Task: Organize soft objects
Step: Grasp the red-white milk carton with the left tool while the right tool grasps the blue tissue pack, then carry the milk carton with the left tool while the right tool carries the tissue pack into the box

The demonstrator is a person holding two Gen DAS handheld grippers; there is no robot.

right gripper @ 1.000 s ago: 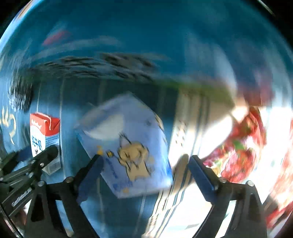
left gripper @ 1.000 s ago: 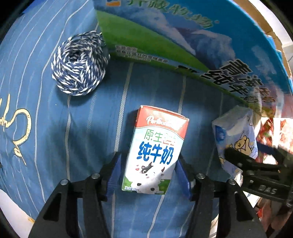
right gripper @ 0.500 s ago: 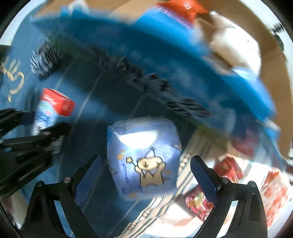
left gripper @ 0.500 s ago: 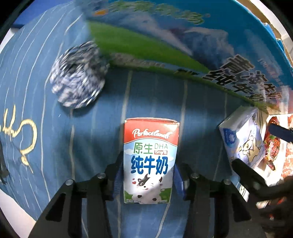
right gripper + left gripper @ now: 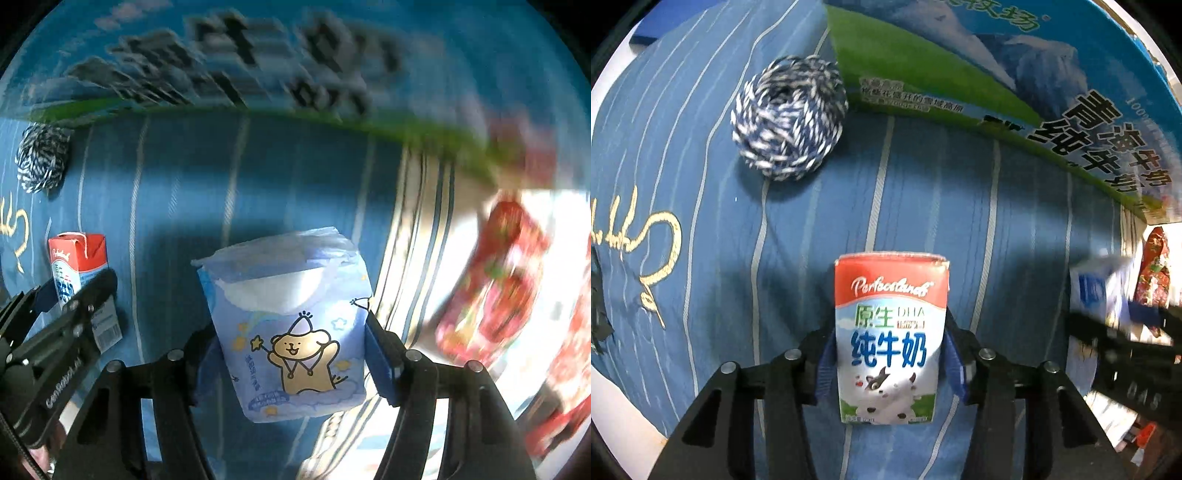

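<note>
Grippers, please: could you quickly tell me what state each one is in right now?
Left gripper: shut on the milk carton.
Right gripper: jaws have just been closing, now shut on the tissue pack.

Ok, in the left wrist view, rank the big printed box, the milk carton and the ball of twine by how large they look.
1. Big printed box, cut off by the frame.
2. Milk carton, though it is nearest the camera.
3. Ball of twine, not far behind the carton.
</note>
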